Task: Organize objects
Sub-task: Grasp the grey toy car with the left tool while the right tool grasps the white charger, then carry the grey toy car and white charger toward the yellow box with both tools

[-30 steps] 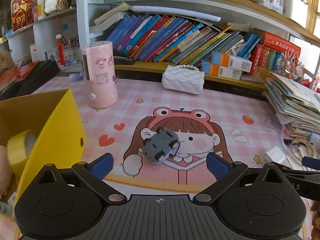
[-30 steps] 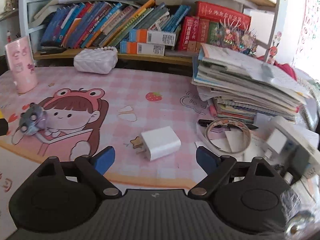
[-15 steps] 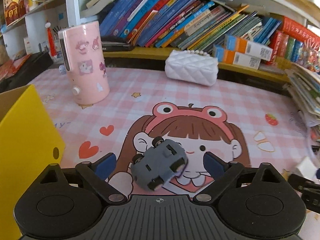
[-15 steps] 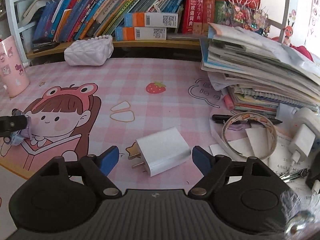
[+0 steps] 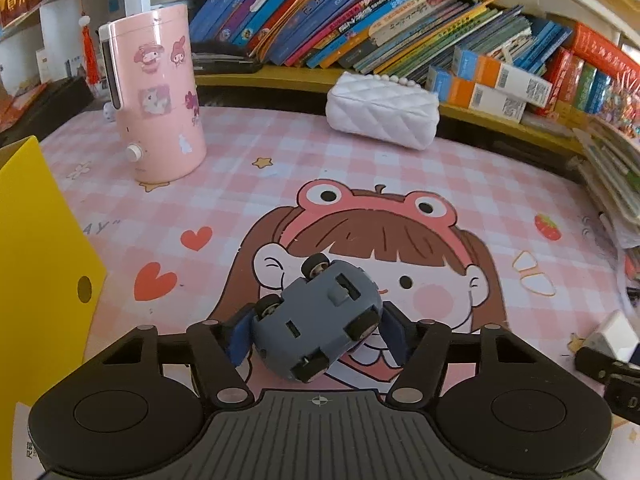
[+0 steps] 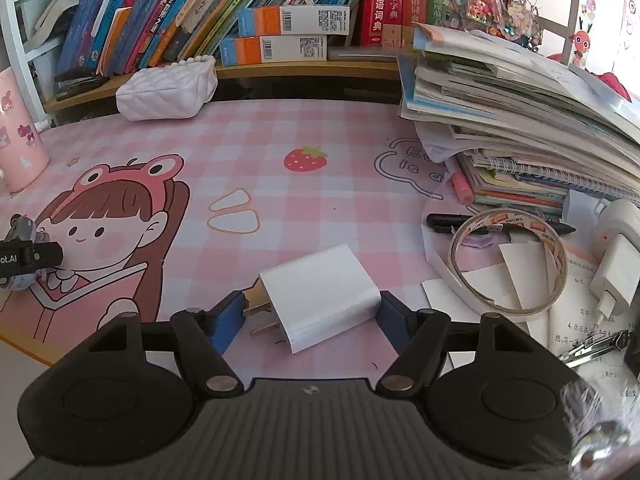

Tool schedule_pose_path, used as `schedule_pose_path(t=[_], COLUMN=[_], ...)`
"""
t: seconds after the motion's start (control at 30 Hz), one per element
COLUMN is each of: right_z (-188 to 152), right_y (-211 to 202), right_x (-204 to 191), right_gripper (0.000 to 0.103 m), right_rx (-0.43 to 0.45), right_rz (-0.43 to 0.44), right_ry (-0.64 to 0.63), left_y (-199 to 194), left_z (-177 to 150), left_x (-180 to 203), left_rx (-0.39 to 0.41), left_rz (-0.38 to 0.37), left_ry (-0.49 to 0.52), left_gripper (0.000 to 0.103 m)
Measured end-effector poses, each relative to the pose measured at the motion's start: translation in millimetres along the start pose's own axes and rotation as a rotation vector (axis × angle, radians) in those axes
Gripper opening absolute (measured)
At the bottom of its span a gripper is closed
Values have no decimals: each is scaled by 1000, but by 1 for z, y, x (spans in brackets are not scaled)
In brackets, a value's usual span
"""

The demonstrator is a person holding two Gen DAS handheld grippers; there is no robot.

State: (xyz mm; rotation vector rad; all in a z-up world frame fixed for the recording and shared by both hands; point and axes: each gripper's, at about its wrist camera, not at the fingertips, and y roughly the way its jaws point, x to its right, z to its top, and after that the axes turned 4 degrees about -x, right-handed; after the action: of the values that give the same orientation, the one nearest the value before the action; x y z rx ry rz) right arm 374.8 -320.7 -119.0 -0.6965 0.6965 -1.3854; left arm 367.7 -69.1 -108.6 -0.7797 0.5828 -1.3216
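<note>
Left wrist view. Left tool (image 5: 316,330): jaws closing, blue pads at both flanks of a grey toy car (image 5: 318,318); whether the pads already press it cannot be told. The car lies upside down, wheels up, on the pink checked mat (image 5: 360,176) over the printed cartoon girl, near the table's near edge. Left: a yellow box (image 5: 36,260) stands upright, its wall just beside the tool's left side, closing off that flank. Far left: a pink cylindrical container (image 5: 158,96), upright, well apart from the car. Far centre: a white quilted purse (image 5: 382,110) against the shelf edge, with a row of leaning books (image 5: 360,16) above. Between car and purse the mat is bare. Right near edge: a white charger (image 5: 612,334) and part of the other tool.

Right wrist view. Right tool (image 6: 310,318): jaws closing around the white charger (image 6: 320,298), which lies flat on the mat (image 6: 320,128), prongs pointing left; the right pad sits at the charger's corner, the left pad is level with the prongs and apart from the body. Right: a ring of clear tape (image 6: 508,260) on loose papers, a black pen (image 6: 448,222) behind it, a second white plug (image 6: 616,272) at the edge, and a tall stack of notebooks (image 6: 520,112) walling the far right. Centre and far centre mat is open up to the purse (image 6: 168,88). Far left: the toy car (image 6: 22,232) behind the left tool's arm.
</note>
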Motion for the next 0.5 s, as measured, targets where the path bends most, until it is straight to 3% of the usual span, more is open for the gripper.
schedule_pose_path(t=[0.5], right_z=[-24], right_y=[-63], right_x=[-25], right_gripper=[69], right_rx=[2], right_rz=[94], right_ry=[60], left_y=[-93], left_z=[-28], left_x=[-16], left_rx=[86], left_rz=[-165], left_ry=[-59], left_gripper=[64])
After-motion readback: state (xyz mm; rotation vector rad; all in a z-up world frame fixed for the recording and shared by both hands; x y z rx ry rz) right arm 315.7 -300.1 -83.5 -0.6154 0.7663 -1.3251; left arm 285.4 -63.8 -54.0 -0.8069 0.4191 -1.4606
